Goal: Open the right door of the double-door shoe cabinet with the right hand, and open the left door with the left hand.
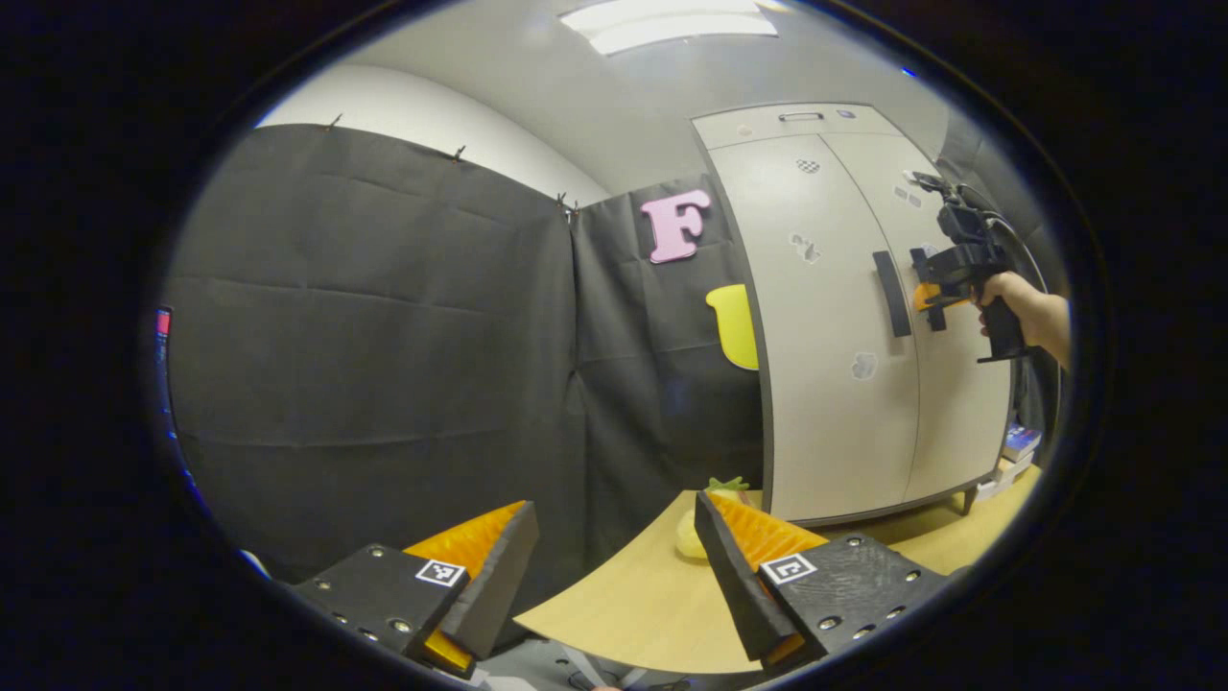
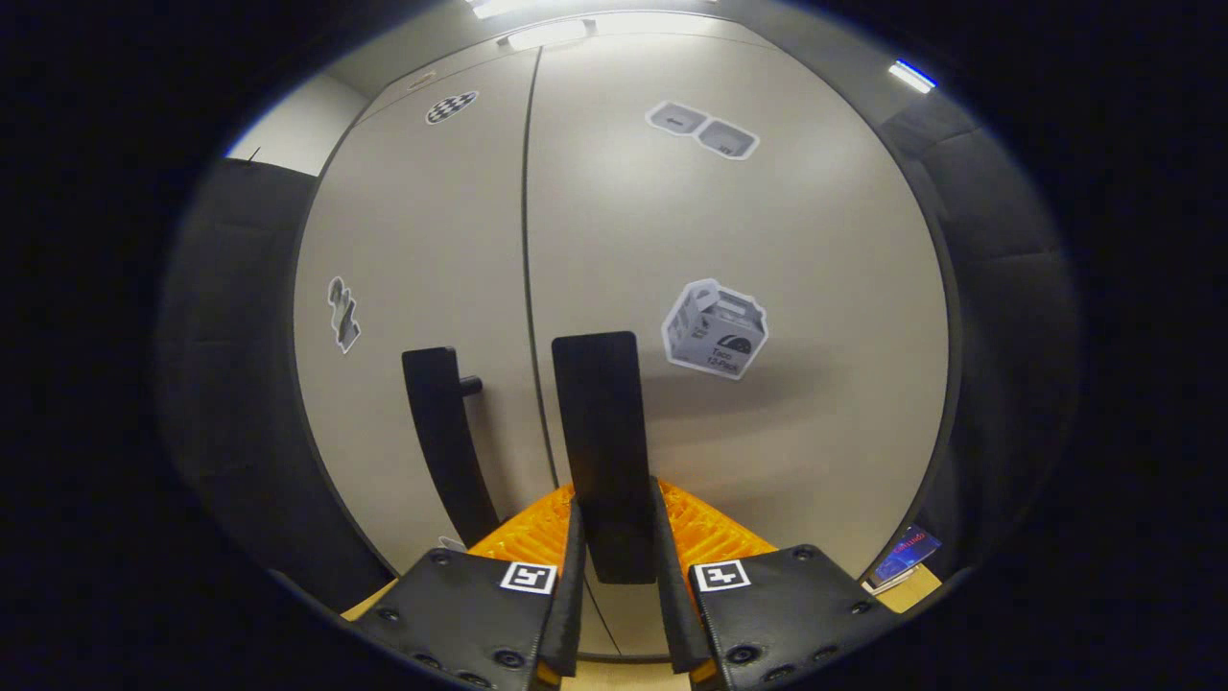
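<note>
The right gripper point(image 2: 619, 537) has its fingers closed on the right door handle point(image 2: 600, 432) of the shoe cabinet point(image 1: 835, 365). The left gripper point(image 1: 614, 566), fingers apart, hangs well away from the cabinet over the wooden surface point(image 1: 633, 605).

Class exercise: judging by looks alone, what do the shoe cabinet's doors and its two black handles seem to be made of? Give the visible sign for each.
Cabinet doors: probably laminated board, matte pale grey; flat, grainless, with soft light sheen. Right door handle and left door handle: likely plastic or painted metal, matte black, even and unreflective. The right gripper grips the right one.
</note>
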A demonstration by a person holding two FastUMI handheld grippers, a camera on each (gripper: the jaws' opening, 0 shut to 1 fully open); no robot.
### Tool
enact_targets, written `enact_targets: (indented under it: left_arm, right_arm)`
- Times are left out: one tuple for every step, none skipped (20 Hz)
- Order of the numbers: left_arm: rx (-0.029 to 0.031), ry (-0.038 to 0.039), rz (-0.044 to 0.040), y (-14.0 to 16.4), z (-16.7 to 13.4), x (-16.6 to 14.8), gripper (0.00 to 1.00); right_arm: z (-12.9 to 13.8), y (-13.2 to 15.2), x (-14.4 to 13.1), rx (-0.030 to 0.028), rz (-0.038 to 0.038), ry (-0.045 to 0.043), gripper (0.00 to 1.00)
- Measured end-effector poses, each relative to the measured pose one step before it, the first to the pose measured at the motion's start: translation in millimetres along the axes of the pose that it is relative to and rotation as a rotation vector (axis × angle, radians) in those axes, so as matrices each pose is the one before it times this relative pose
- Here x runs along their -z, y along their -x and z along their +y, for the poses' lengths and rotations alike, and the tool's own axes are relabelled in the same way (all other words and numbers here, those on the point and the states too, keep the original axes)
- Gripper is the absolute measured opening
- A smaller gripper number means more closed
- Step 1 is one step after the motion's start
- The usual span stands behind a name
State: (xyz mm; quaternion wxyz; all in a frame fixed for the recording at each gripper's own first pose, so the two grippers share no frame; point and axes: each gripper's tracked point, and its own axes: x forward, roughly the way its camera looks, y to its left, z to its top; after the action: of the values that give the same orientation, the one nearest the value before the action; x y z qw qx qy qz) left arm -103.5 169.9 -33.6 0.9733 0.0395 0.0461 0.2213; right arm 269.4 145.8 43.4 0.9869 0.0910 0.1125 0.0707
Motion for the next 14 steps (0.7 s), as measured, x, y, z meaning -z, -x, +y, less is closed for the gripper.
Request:
enact_targets:
  left_arm:
    - [0.00226, 0.00309, 0.00022, 0.67, -0.51, 1.02, 0.95]
    - [0.00261, 0.00205, 0.00114, 0.06, -0.78, 0.01, 0.95]
    - [0.00410, 0.00110, 0.00046, -0.42, -0.91, 0.64, 0.95]
    - [0.00270, -0.00021, -0.00037, -0.61, -0.54, -0.85, 0.95]
    - [0.00110, -0.00024, -0.00080, 1.01, 0.09, 0.61, 0.95]
    - [0.00014, 0.00092, -0.00107, 0.23, 0.42, -0.72, 0.95]
    - [0.00142, 0.00211, -0.00036, 0.04, -1.11, 0.48, 0.95]
    - [0.00179, 0.00433, 0.00062, -0.62, -1.31, -0.87, 0.95]
    - [0.00486, 0.00511, 0.00084, 1.40, -1.71, 1.07, 0.95]
    - [0.00542, 0.00265, -0.00066, 0.51, -2.06, -0.40, 0.95]
    - [0.00477, 0.00012, -0.00212, 0.04, -1.14, -0.35, 0.95]
    - [0.00405, 0.00026, -0.00261, 0.38, -1.28, -1.52, 0.95]
    - [0.00456, 0.00259, -0.00260, -0.09, -1.34, 0.32, 0.95]
    - [0.00505, 0.00391, -0.00029, -0.87, -2.48, -0.28, 0.95]
  right_arm:
    - [-0.21, -5.57, 1.90, 0.00070, 0.00374, -0.02168, 0.40]
    - [-0.16, 5.77, -2.11, 0.00592, 0.00025, 0.00019, 0.42]
    - [-0.39, -0.10, 1.32, 0.00249, -0.00076, 0.03638, 0.41]
    - [0.71, -0.58, -0.03, 0.00459, 0.00275, 0.03536, 0.32]
    - [-1.37, -3.92, 0.96, 0.00517, 0.00764, 0.02547, 0.27]
    - [1.10, 2.54, -0.80, -0.00525, 0.00556, 0.00621, 0.21]
    - [-0.02, 1.60, 0.29, -0.00894, 0.00428, 0.00115, 0.15]
    - [0.09, -0.23, 1.19, -0.01061, 0.00873, -0.00425, 0.09]
    - [0.28, 0.52, -0.33, -0.00728, 0.00407, 0.00657, 0.11]
    - [-0.25, 1.45, 0.84, -0.00526, 0.00588, 0.01059, 0.12]
    - [-0.39, 1.11, 0.11, -0.00503, 0.00389, 0.00965, 0.12]
    - [0.71, 2.31, 0.16, -0.00733, -0.00163, 0.00213, 0.12]
    - [0.29, 2.18, 0.12, -0.01017, 0.00197, -0.00481, 0.09]
    - [0.55, 1.98, 0.36, -0.01079, -0.00015, -0.00074, 0.11]
